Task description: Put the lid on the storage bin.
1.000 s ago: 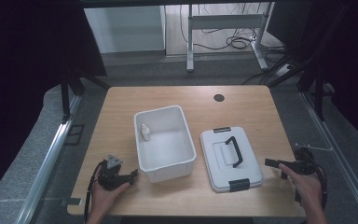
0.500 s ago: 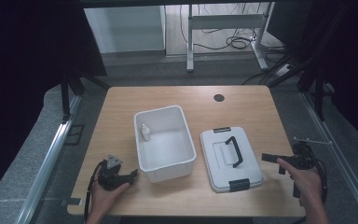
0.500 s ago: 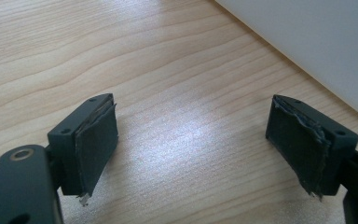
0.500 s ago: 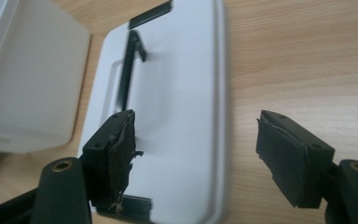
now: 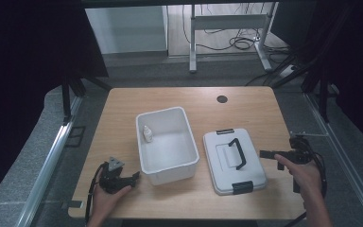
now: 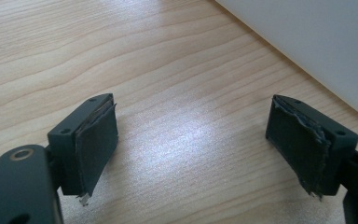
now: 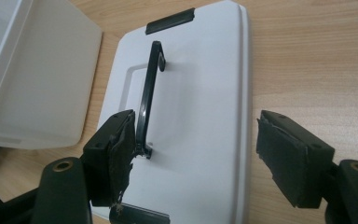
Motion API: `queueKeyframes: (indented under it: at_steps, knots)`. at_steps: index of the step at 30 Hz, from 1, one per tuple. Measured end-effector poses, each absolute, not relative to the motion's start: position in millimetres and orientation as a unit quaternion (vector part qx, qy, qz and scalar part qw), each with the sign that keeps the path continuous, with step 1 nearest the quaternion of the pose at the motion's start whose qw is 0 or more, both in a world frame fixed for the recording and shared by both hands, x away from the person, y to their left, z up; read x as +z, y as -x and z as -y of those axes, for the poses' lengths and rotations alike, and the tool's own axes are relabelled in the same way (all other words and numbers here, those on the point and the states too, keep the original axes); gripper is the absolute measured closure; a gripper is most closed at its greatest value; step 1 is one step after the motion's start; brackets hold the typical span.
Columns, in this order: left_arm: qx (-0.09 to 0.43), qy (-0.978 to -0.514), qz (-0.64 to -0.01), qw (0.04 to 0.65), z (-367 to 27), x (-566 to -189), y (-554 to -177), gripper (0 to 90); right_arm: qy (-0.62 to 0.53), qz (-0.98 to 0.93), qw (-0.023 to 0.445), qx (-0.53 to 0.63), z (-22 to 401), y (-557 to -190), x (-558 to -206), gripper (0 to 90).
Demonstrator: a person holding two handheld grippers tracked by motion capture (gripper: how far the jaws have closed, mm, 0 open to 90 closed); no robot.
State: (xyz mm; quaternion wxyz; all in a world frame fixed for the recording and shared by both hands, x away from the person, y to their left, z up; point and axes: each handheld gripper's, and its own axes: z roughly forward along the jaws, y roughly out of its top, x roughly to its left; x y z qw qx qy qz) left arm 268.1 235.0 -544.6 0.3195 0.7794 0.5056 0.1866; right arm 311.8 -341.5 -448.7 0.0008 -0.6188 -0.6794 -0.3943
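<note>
Right gripper [image 5: 269,154] gaping above lid [image 5: 234,161]

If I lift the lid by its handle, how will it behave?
The lid looks like thin moulded plastic, so probably light and stiff. Its black handle stands upright along the middle, so a lift there should hang fairly level. The handle may be hinged, so some swing is possible.

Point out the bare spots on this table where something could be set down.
Free: the far strip of the wooden table beyond the white plastic bin and white lid with black handle, and the left strip beside the bin. Crowded: the middle and near corners, by each gripper.
</note>
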Motion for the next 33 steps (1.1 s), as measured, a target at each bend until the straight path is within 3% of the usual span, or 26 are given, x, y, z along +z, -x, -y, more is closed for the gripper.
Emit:
queueKeyframes:
  at_steps: [18,33]
  knots:
    - [0.187,-0.779,-0.506,0.321,-236,-545,-267,16.6,0.605,0.725,0.039,-0.327,316,-336,-421,28.7]
    - [0.187,-0.778,-0.506,0.321,-236,-545,-267,16.6,0.592,0.746,0.052,-0.299,295,-355,-406,34.0]
